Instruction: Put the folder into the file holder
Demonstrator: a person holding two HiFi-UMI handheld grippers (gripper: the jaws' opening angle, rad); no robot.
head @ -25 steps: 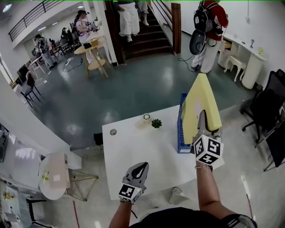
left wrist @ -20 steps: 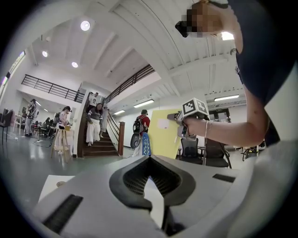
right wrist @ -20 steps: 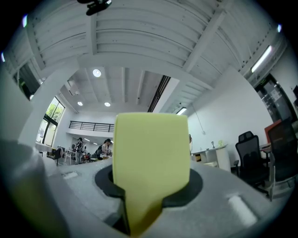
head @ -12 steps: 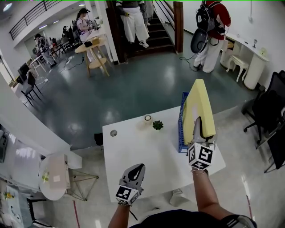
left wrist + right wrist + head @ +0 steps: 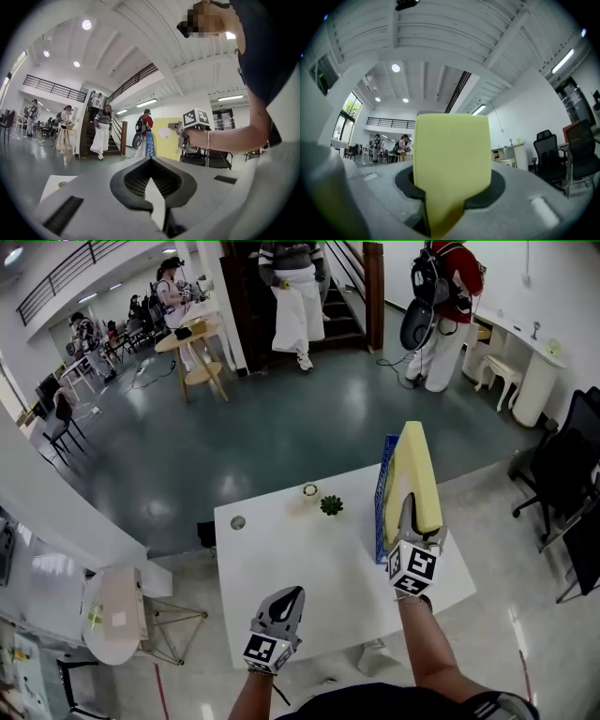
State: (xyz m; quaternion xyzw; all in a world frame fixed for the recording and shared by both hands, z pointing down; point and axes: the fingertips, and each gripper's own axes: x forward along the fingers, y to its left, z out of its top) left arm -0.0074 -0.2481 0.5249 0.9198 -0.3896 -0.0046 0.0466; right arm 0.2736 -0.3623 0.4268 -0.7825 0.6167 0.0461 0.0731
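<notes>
A thick yellow folder (image 5: pixel 413 476) stands on edge in the air, and my right gripper (image 5: pixel 410 517) is shut on its near end. It hangs just right of and above the blue file holder (image 5: pixel 383 501), which stands at the white table's (image 5: pixel 300 563) right side. In the right gripper view the folder (image 5: pixel 452 164) fills the middle, pinched between the jaws. My left gripper (image 5: pixel 288 602) is shut and holds nothing, low over the table's near edge. In the left gripper view the folder (image 5: pixel 164 139), the holder (image 5: pixel 150 143) and the right gripper's marker cube (image 5: pixel 195 117) show ahead.
A small green plant (image 5: pixel 330 504) and a round glass (image 5: pixel 309 490) sit at the table's far edge, with a round grommet (image 5: pixel 237 520) to the left. Black office chairs (image 5: pixel 567 474) stand to the right. People stand on the dark floor beyond, near the stairs (image 5: pixel 295 296).
My right gripper has brought the folder down and slightly left, closer to the blue holder; it now shows more edge-on. The left gripper has barely moved. A person has walked down off the stairs.
</notes>
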